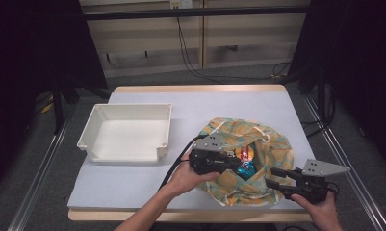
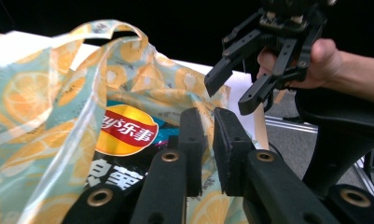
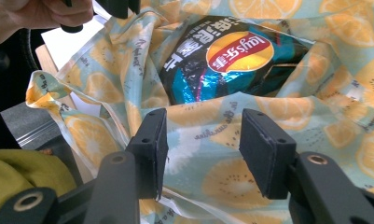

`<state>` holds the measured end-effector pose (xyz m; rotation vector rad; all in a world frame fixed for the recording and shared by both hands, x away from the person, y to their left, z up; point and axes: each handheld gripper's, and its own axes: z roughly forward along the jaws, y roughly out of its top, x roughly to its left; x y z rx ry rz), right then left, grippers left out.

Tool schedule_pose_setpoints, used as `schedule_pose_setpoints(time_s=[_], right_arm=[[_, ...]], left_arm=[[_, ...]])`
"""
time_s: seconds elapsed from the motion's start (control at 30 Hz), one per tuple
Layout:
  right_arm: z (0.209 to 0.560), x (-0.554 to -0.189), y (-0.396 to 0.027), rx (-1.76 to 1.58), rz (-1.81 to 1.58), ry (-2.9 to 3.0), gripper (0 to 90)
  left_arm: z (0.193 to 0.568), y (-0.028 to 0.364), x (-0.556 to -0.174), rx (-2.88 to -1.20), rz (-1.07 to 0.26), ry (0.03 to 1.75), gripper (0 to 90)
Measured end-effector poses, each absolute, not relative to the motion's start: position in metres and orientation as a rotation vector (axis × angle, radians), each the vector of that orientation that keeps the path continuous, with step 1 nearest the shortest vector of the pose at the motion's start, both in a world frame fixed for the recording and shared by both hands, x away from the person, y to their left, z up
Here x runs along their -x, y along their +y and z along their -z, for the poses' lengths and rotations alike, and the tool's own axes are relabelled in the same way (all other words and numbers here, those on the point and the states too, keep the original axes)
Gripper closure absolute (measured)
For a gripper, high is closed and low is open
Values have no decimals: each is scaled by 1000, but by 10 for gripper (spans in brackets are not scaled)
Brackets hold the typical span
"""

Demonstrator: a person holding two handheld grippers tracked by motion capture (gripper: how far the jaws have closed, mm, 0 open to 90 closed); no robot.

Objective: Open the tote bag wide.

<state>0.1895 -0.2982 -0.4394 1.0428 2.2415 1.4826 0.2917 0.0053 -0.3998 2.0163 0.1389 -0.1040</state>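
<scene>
While the chip bag [image 3: 231, 60] sits inside the cloth bag [image 1: 272, 144], just ahead of both grippers, nothing's out: left gripper [image 2: 208, 140] nearly together on nothing, right gripper [image 3: 203, 144] apart, tray [image 1: 128, 151] unfilled.

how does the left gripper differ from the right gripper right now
The left gripper has its jaws nearly together over the mouth of the fruit-print bag, above the chip packet. The right gripper has its jaws wide apart with nothing pinched, at the bag's near edge. In the high view the left one reaches over the bag, while the right one sits at its rim. Both are black, hand-held and point at the bag.
</scene>
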Motion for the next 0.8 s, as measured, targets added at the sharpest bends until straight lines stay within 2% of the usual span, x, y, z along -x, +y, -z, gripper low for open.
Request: schedule_pose_setpoints(time_s=[0.57, 0.8], right_arm=[[444, -197, -294, -1056, -1417, 2260, 442], [452, -202, -289, -1070, -1378, 2289, 417]], left_arm=[[418, -28, -304, -2129, 106, 138, 756], [433, -31, -304, -2173, 82, 137, 661]])
